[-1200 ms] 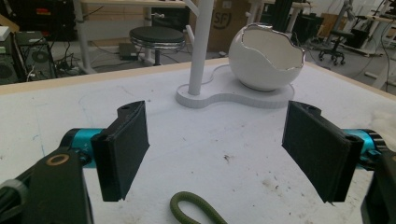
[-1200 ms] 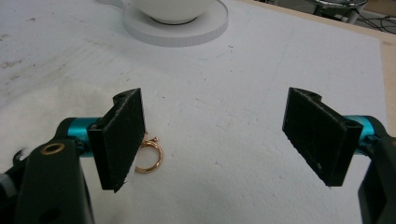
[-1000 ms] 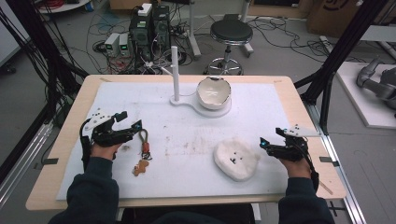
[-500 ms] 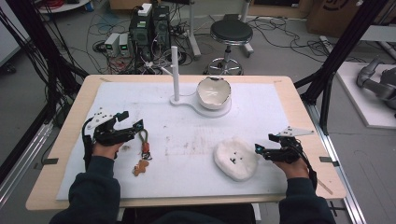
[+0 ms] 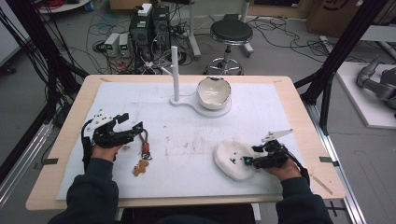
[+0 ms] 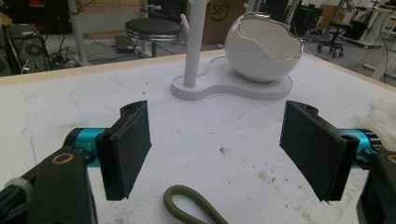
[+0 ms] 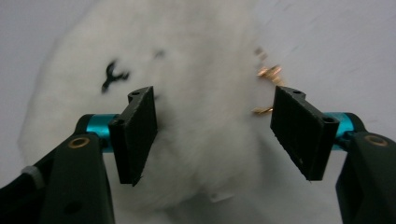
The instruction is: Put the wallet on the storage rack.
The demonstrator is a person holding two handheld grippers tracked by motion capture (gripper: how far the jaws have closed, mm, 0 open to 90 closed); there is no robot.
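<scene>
A white fluffy plush with small black marks lies on the white mat at the front right. My right gripper is open, its jaws spread over the plush's right edge; in the right gripper view the plush lies between and beyond the jaws, with gold bits at its right side. My left gripper is open at the front left, above an olive cord loop with a red clasp and a brown charm. Nothing sits between its jaws.
A white stand with an upright post and a cracked-egg bowl sits at the back centre of the mat. A stool, computers and cables stand on the floor beyond the table.
My right gripper has slid left from the table's right side onto the edge of the white plush. The left gripper has barely moved.
</scene>
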